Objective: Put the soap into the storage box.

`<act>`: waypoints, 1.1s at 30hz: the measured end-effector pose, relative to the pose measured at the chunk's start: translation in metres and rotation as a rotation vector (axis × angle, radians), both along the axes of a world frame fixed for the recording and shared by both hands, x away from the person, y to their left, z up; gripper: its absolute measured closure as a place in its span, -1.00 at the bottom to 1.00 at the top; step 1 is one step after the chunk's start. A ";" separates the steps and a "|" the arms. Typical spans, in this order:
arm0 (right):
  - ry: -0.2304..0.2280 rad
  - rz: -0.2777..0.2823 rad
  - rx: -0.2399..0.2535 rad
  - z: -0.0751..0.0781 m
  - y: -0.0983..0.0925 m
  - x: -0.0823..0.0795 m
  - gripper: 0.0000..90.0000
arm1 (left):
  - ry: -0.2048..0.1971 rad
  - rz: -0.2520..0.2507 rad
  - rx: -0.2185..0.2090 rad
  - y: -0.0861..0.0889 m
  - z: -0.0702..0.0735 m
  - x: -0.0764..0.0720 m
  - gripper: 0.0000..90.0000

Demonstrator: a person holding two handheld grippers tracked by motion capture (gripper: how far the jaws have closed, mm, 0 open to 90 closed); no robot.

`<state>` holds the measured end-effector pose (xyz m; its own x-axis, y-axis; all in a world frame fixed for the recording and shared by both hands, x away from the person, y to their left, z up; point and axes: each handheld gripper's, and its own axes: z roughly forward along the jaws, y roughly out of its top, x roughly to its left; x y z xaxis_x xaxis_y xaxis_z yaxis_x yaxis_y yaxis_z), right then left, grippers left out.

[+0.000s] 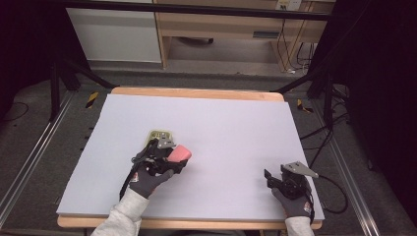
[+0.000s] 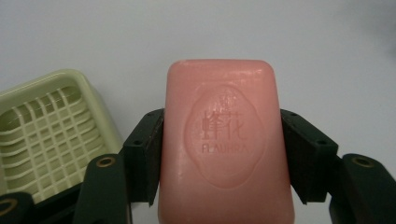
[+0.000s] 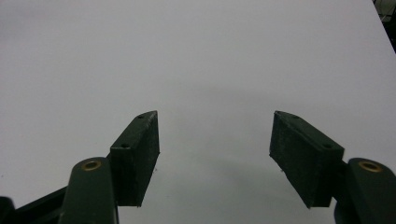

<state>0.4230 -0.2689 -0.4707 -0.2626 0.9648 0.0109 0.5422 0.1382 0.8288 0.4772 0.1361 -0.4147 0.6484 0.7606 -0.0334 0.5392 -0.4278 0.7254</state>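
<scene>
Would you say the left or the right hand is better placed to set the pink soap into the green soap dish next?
Left. The left gripper is already shut on the pink soap, right beside the green soap dish. The right gripper stands open and empty, far across the table.

Soap (image 2: 223,140) between my left gripper's (image 1: 173,158) pads, above mat (image 1: 221,123). Soap dish (image 2: 44,133) just behind-left. My right gripper (image 1: 273,178) far right, near front edge.

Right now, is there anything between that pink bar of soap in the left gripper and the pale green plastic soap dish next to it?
Nothing visible. The left gripper is shut on the pink bar of soap, and the pale green slatted soap dish sits just beside it on the white tabletop, with only bare surface between them. The dish's grid is empty.
</scene>
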 end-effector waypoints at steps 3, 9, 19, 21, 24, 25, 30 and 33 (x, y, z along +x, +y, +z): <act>0.004 0.001 0.003 0.000 0.001 0.000 -0.26 | -0.001 0.007 -0.001 0.002 0.000 0.001 -0.18; 0.007 0.006 0.003 -0.001 0.001 0.000 -0.26 | -0.005 0.026 -0.014 0.009 0.003 0.002 -0.18; 0.007 0.012 -0.002 -0.001 0.002 0.001 -0.26 | -0.015 0.061 -0.038 0.022 0.011 0.007 -0.18; 0.009 0.010 0.001 -0.001 0.002 0.001 -0.26 | -0.019 0.071 -0.041 0.024 0.012 0.008 -0.18; 0.012 0.010 0.004 -0.001 0.002 0.001 -0.26 | -0.022 0.076 -0.041 0.026 0.013 0.010 -0.18; 0.010 0.009 0.004 -0.001 0.002 0.001 -0.26 | -0.022 0.079 -0.043 0.027 0.014 0.011 -0.18; 0.010 0.008 0.002 -0.001 0.001 0.001 -0.26 | -0.027 0.092 -0.046 0.031 0.016 0.014 -0.18; 0.009 0.009 0.003 -0.001 0.002 0.001 -0.26 | -0.026 0.101 -0.046 0.033 0.015 0.016 -0.18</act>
<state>0.4243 -0.2672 -0.4714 -0.2711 0.9624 0.0165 0.5486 0.1404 0.8242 0.4934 0.1690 -0.3996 0.5698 0.8200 -0.0538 0.5588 -0.3386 0.7571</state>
